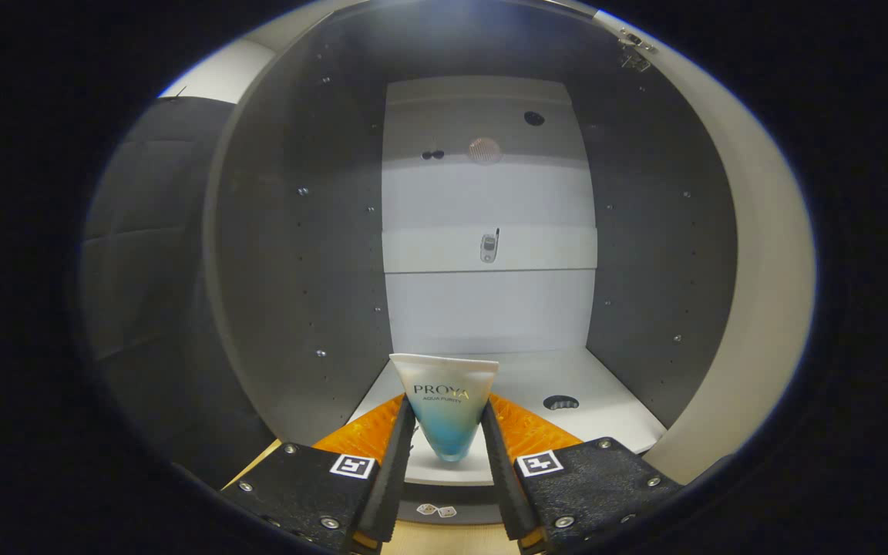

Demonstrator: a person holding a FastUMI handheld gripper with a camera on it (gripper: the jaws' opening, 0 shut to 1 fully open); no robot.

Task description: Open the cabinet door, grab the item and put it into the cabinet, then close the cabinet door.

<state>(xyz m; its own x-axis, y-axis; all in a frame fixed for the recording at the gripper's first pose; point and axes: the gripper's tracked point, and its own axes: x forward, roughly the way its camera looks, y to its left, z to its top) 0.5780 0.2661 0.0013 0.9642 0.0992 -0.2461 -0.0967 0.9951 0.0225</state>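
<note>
A white tube that fades to blue (449,401) stands upright between my fingers, wide crimped end up and narrow end down. My gripper (448,412) is shut on it, with the black pads (395,470) pressing on both sides. The tube hangs just over the front edge of the cabinet's white floor (590,420). The cabinet stands open straight ahead, with dark grey side walls (297,270) and a white back panel (490,308). Its white door (756,308) is swung out to the right of my fingers.
A round hole (560,402) sits in the cabinet floor to the right of the tube. A small metal fitting (489,247) is on the back rail, and a hinge (634,54) at the upper right. Black cloth (143,231) hangs left of the cabinet.
</note>
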